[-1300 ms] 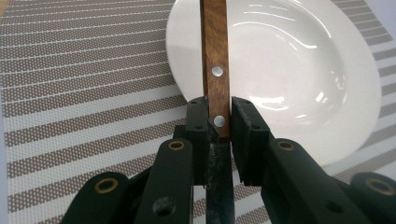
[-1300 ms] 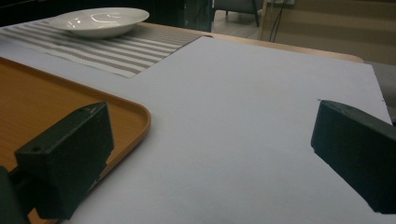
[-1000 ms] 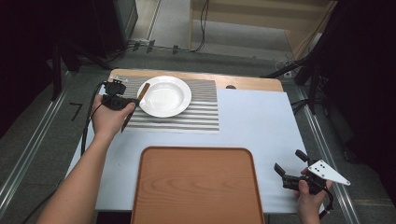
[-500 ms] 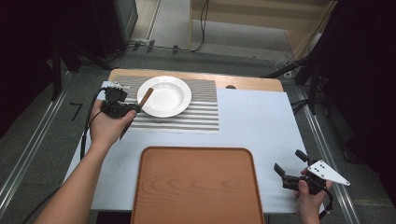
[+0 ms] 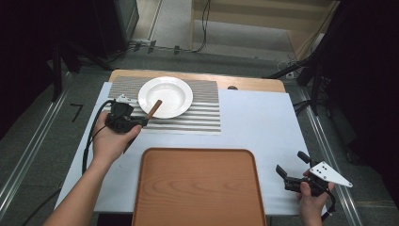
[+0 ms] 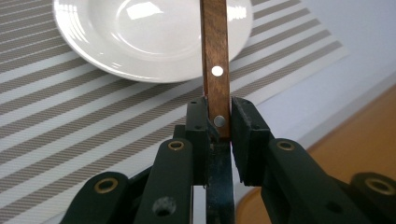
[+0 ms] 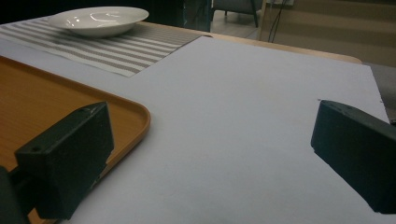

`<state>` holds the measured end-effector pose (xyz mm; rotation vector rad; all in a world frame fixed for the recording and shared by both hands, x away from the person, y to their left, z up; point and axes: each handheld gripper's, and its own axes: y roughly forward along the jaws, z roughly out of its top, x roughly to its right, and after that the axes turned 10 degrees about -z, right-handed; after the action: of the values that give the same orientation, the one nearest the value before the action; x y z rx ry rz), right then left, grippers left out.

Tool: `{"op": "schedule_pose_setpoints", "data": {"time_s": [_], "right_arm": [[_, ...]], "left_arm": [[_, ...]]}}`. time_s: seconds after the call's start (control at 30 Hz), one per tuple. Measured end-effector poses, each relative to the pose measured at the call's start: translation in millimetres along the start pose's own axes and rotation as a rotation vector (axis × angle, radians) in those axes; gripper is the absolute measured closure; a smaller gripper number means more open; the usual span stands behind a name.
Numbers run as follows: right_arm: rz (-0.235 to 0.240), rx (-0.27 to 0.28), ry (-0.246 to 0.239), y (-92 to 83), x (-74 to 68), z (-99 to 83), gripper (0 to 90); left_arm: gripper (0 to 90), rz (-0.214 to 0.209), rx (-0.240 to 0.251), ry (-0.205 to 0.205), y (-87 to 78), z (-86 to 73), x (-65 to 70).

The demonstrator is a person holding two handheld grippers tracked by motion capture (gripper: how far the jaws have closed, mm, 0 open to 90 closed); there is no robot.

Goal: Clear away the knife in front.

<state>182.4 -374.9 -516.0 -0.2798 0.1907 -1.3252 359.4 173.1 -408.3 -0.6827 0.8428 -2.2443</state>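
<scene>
I am looking down on a table covered in pale blue-grey, set in a dark room with grey floor and cables behind it. On the far part of the table lies a striped placemat, and on the mat sits a white plate. Nearer to me, at the front edge, is a brown wooden tray. My left gripper is at the left of the mat, just beside the plate, and its jaws are closed tight on the lower end of a knife with a wooden handle. From the gripper's own camera the handle rises straight up between the two black pads, its free end reaching over the plate's rim. From above, the handle slants up and to the right, its tip over the plate's near left side. My right gripper rests at the front right corner of the table, right of the tray, well apart from everything else, its jaws spread wide with nothing between them.
</scene>
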Motion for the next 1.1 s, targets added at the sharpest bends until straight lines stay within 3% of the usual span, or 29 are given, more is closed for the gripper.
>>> {"op": "schedule_pose_setpoints", "data": {"time_s": [0.13, 0.47, 1.1], "right_arm": [[0.000, 0.001, 0.001, -0.1, 0.3, 0.0, 0.0], [-0.002, 0.002, 0.006, -0.7, 0.4, -0.2, 0.0], [-0.001, 0.006, 0.000, -0.8, 0.1, -0.2, 0.0]], "left_arm": [[77.0, -0.011, -0.001, 0.023, 0.5, -7.7, 13.4], [77.0, -0.059, 0.022, 0.032, -5.2, -28.3, 36.1], [77.0, -0.107, 0.032, 0.012, -3.9, -75.6, 68.6]]}}
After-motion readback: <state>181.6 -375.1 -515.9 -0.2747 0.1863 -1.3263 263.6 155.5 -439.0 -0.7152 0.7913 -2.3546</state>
